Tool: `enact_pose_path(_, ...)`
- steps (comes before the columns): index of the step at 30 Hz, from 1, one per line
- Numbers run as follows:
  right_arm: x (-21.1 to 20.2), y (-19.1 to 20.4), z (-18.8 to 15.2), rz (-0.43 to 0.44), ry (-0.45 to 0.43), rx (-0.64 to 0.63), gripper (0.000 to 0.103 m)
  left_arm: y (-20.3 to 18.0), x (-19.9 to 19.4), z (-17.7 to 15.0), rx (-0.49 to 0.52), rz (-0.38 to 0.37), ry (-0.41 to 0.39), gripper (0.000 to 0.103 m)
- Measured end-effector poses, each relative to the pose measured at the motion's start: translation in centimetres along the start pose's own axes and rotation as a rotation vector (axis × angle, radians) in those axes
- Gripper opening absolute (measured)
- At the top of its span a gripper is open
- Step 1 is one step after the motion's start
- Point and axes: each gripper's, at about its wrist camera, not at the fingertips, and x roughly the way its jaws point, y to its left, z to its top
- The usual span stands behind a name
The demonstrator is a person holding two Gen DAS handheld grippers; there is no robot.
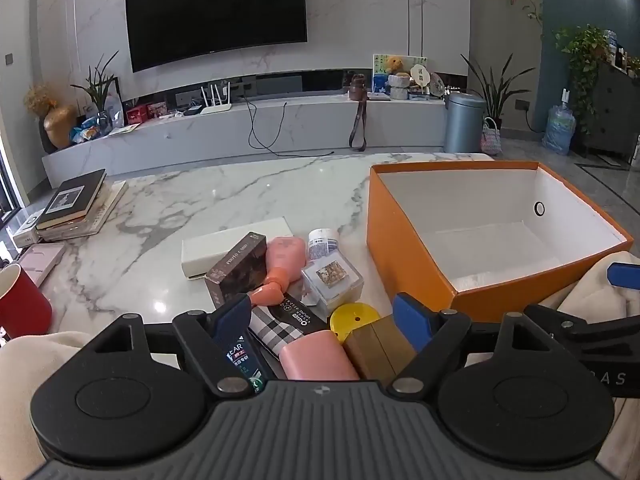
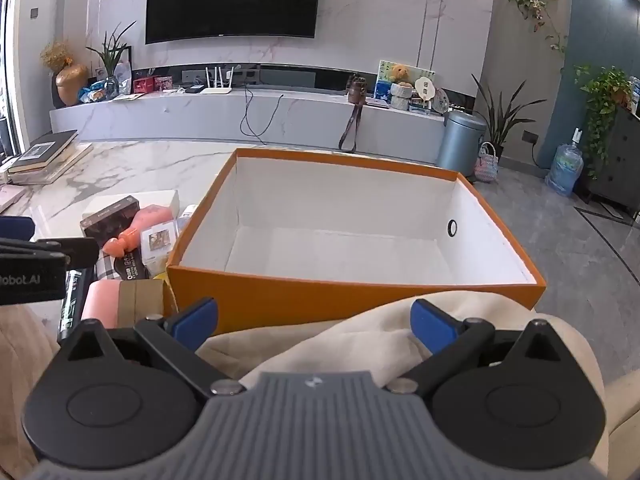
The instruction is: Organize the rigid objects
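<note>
A glossy white marble table (image 1: 224, 200) with grey veining carried a rectangular orange cardboard box (image 1: 416, 264), matte outside and plain white within, with a round black-ringed hole in its far right wall; nothing showed on its floor. Just left of the box lay a jumble of small rigid items: a dark brown photo-card box (image 1: 240, 268), a flat white carton (image 1: 236, 240) behind it, a smooth salmon-pink bottle (image 1: 286, 264) lying on its side, a clear plastic cube (image 1: 332, 280) with a picture inside, a white-capped jar (image 1: 323, 240), a round yellow lid (image 1: 354, 318), a black-and-white checked pouch (image 1: 276, 328), a pale pink case (image 1: 316, 356) and an olive-brown block (image 1: 378, 346). The left gripper (image 1: 324, 316) hung over the near edge of this pile, its blue-padded jaws spread wide and pinching nothing. The right gripper (image 2: 316, 318) sat above cream-coloured fabric (image 2: 320, 340) at the box's near wall, jaws likewise spread wide and empty.
</note>
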Motion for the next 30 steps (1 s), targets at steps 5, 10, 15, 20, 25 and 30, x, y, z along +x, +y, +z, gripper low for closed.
enact_pose_path(5,-0.73,-0.11,-0.17,0.001,-0.010,-0.010,0.101,-0.20,-0.02,0.04,0.015,0.012,0.003,0.094)
enact_pose_path(10,-0.74,-0.14,-0.16,0.003,-0.009,-0.010,0.101,-0.19,0.17,-0.32,0.012,0.007,0.002,0.094)
enact_pose_path(15,-0.77,-0.16,-0.18,0.005,-0.011,-0.011,0.101,-0.17,0.07,-0.08,0.007,0.007,0.007,0.094)
enact_pose_path(20,-0.96,-0.14,-0.19,0.009,-0.015,-0.017,0.101,-0.17,0.06,-0.08,0.007,0.007,0.007,0.094)
enact_pose_path(25,-1.01,-0.12,-0.28,0.011,-0.017,-0.020,0.101,-0.20,0.08,-0.10,0.008,0.007,0.007,0.095)
enact_pose_path(30,-1.04,-0.12,-0.28,0.011,-0.016,-0.019,0.101,-0.17,0.06,-0.08,0.007,0.006,0.007,0.094)
